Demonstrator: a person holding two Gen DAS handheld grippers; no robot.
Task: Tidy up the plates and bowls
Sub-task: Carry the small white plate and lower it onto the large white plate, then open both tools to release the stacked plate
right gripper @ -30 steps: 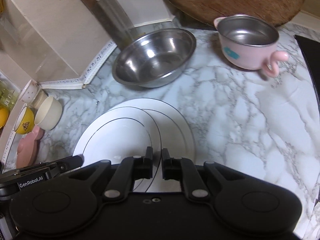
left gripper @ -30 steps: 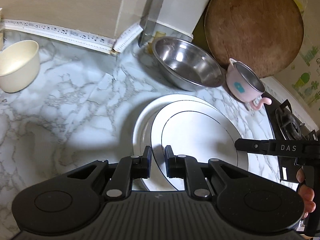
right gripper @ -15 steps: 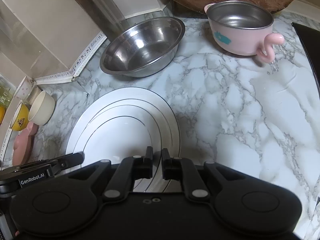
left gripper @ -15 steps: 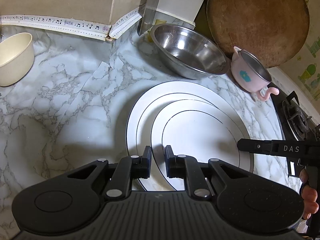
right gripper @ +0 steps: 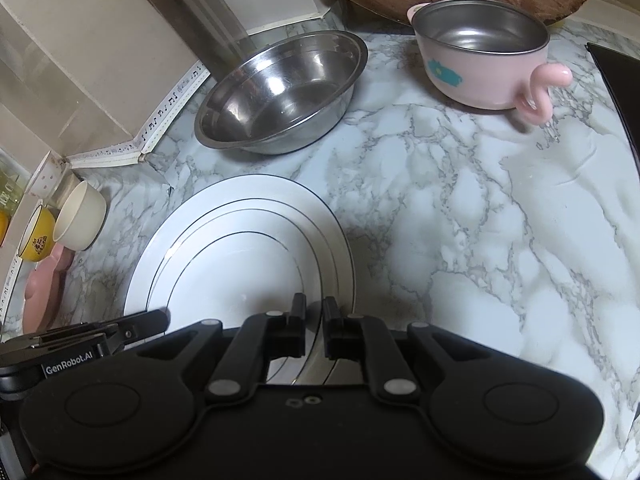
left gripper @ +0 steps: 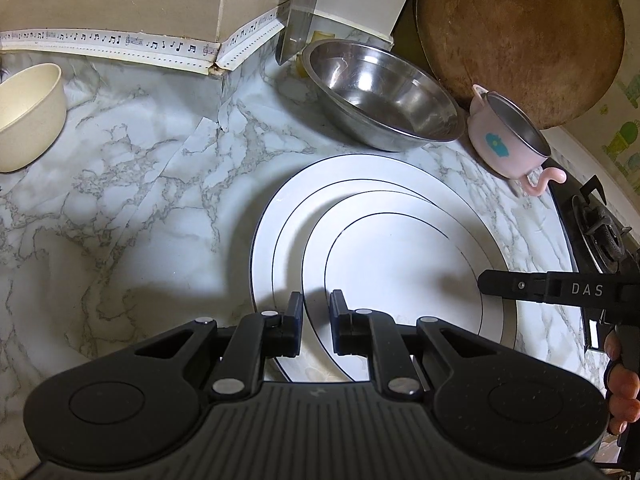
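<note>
two white round plates with thin dark rim lines sit stacked on the grey-veined marble desk [left gripper: 120, 184]: smaller plate [left gripper: 400, 276] on top of the larger plate [left gripper: 280, 232], pushed toward the larger plate's near-right side, not centred. left gripper [left gripper: 314, 328] jaws nearly closed, pinching the near rim of the smaller plate, edge runs through the narrow gap. right gripper [right gripper: 314, 330] jaws closed down to a slit on the plates' near-right rim; which plate's edge is clamped cannot be told. a hand [left gripper: 622, 392] shows on the right gripper's handle.

relative to the larger plate: shiny round stainless steel bowl [left gripper: 380, 96] just behind it, upright, small gap. pink steel-lined cup with a curled handle and blue print [left gripper: 508, 136] behind-right, clear of the plate. round brown wooden board [left gripper: 520, 36] leans on the wall behind both. cream bowl [left gripper: 28, 116] well off to the left, yellow bowl [right gripper: 38, 236] just past it. black gas hob [left gripper: 600, 232] at right.
</note>
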